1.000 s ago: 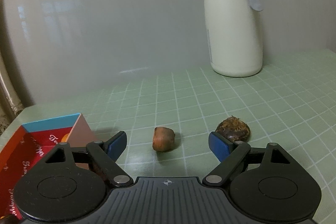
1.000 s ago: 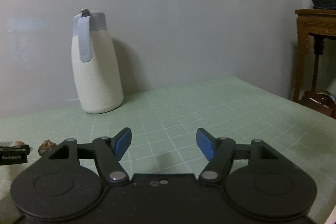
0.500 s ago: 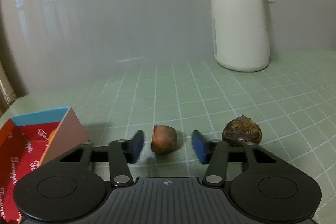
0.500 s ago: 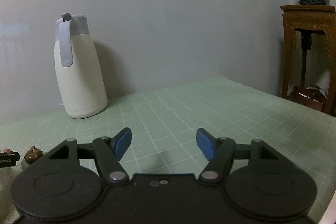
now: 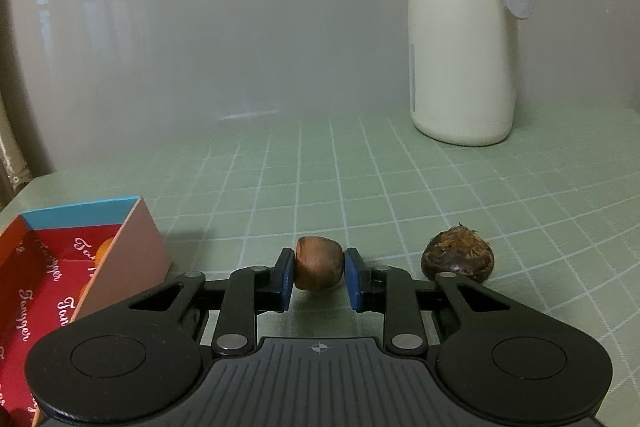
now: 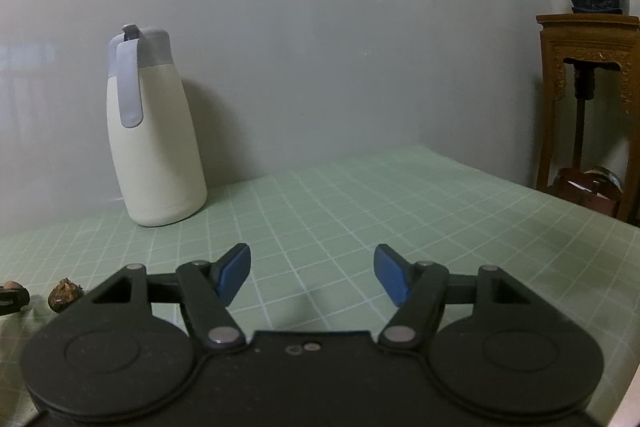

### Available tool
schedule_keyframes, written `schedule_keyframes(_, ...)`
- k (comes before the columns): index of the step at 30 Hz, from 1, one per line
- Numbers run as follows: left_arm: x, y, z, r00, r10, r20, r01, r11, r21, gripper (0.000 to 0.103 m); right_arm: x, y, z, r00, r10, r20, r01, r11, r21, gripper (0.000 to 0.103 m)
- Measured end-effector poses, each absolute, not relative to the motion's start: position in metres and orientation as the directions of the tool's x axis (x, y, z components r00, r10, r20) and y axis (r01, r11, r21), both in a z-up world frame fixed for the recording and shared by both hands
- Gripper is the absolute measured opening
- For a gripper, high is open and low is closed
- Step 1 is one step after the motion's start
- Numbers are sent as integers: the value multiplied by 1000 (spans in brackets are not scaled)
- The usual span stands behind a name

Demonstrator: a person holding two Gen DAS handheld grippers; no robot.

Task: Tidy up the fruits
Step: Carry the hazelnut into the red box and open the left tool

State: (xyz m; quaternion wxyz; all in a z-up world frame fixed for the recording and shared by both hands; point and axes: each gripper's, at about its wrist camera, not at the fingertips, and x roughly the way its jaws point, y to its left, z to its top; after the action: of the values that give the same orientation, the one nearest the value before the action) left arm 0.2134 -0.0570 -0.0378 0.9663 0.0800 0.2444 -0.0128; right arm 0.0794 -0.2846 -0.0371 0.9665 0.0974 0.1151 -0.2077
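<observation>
The left gripper (image 5: 319, 273) is closing its jaws onto a small brown fruit (image 5: 319, 263) on the green gridded counter (image 5: 440, 195), beside the red box (image 5: 52, 267). The right gripper (image 6: 310, 273) hangs spread and empty.

Smooth matt brown fruit (image 5: 319, 268); rough fibrous dark fruit (image 5: 458, 259); glossy printed cardboard box (image 5: 60, 267); smooth plastic-topped jug (image 5: 462, 39); carved wooden stand (image 6: 588, 99).

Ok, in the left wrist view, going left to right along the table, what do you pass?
Red box → smooth brown fruit, between the closing pads of the left gripper → rough dark fruit; the cream jug stands farther back, over the rough fruit's stretch.
</observation>
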Motion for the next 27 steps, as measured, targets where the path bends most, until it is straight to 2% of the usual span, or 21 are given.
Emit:
schedule_keyframes(14, 172, -25, -3, 926, 46, -375, -1, 993, 119, 27, 78, -263, -31, 914, -320, -249, 360, 923, 134, 68)
schedule_keyframes(22, 140, 21, 17, 939, 130, -317, -100, 989, 107, 27, 83, -233, -26, 939, -247, -241, 281, 952, 119, 68)
schedule_keyframes(27, 129, 53, 19, 928, 205, -312, -179, 978, 111, 27, 86, -205, -25, 953, -187, -239, 216, 971, 101, 68)
